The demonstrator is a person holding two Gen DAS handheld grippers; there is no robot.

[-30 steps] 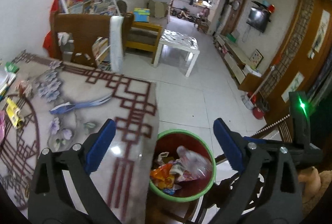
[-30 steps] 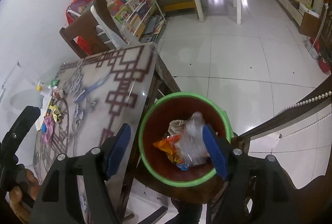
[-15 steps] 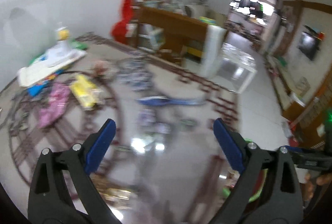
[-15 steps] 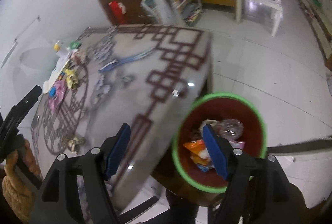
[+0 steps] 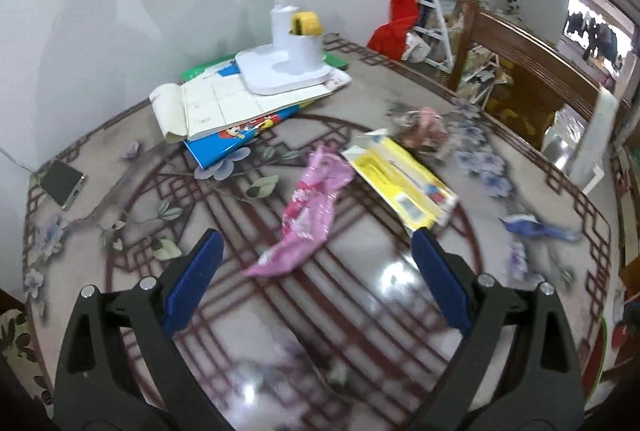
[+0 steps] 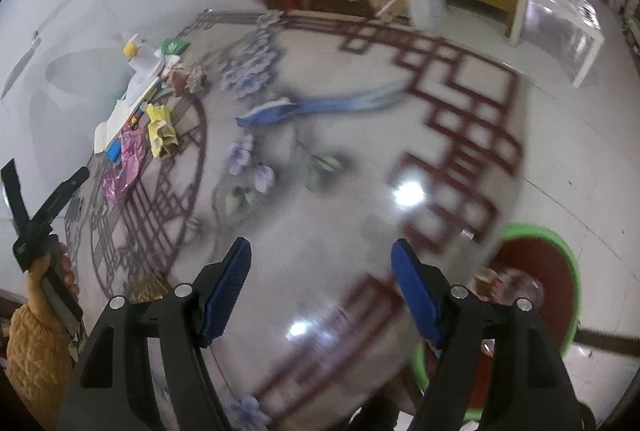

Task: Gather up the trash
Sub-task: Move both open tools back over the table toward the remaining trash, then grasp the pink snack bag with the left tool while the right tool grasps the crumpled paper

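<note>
Trash, loose, on my patterned table.

Left wrist view: pink wrapper lies centre frame, flat on the glass, long axis running from lower left to upper right, its narrow tail toward my left gripper. That tool has its jaws wide apart with nothing between them; I judge it is lined up over the wrapper's tail for the next pick. Yellow package sits right of centre, just beside the wrapper's upper end, long axis upper left to lower right. Crumpled pinkish wrapper lies just above it. Books and a white stand, upper centre, are stacked by the wall, seemingly parked clear of the litter.

Right wrist view: right gripper at lower centre, jaws apart and empty, over bare tabletop. Green-rimmed bin, lower right, stands beside the table edge, litter already in it, placed for short carries, I think. Pink and yellow pieces show small at left of frame.
</note>
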